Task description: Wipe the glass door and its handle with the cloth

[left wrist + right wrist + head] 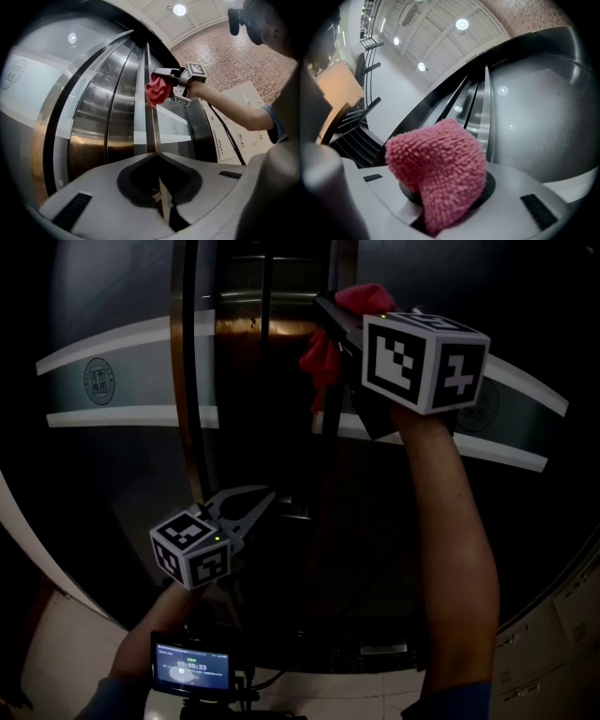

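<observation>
Gripping the cloth, the right tool meets the upright handle, which runs down toward the closed, empty left tool.

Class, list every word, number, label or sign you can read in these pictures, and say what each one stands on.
"00:00:23", as best it reads, on the small screen; its other lines are too small to read.
Round seal on the glass door: its ring of lettering is too blurred to read.
Second seal further along the door: also too small to read.
</observation>
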{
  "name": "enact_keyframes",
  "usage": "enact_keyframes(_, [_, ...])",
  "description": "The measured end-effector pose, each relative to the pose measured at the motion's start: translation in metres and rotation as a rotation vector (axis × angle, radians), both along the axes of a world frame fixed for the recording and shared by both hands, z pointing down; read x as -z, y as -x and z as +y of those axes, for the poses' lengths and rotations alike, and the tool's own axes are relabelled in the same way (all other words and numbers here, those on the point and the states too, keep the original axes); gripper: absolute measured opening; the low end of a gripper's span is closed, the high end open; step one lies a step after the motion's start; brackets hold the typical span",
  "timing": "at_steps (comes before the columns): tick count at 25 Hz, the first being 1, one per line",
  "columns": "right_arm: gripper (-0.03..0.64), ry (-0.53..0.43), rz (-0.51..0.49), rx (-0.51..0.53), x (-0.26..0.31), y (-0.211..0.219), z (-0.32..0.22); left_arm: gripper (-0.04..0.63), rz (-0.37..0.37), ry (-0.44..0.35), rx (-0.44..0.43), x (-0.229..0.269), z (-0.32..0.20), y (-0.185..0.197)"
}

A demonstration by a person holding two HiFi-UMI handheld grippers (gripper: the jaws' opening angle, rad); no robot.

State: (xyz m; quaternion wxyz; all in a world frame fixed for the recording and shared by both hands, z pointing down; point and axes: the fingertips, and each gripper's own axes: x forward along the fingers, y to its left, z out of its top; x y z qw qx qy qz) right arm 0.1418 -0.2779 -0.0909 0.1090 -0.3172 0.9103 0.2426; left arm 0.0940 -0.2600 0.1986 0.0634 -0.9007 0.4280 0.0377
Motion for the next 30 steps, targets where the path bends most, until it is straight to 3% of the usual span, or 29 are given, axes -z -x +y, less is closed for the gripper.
enact_keyframes(11, [0.080, 0.067, 0.009, -0.054, -0.154, 0.004, -0.016, 0.011, -0.011, 0.025, -0.008, -0.015, -0.007, 0.013])
enact_keyframes(19, [0.080, 0.289, -0.017, -0.105, -0.286, 0.008, -0.033, 0.011, -0.021, 0.043, -0.067, -0.026, -0.008, 0.012])
enact_keyframes(27, [0.080, 0.304, -0.014, -0.137, -0.297, 0.015, -0.033, 0.011, -0.021, 0.052, -0.084, -0.031, -0.006, 0.016])
enact_keyframes(30, [0.080, 0.304, -0.025, -0.085, -0.292, 0.038, -0.022, 0.011, -0.021, 0.047, -0.070, -0.030, -0.004, 0.027])
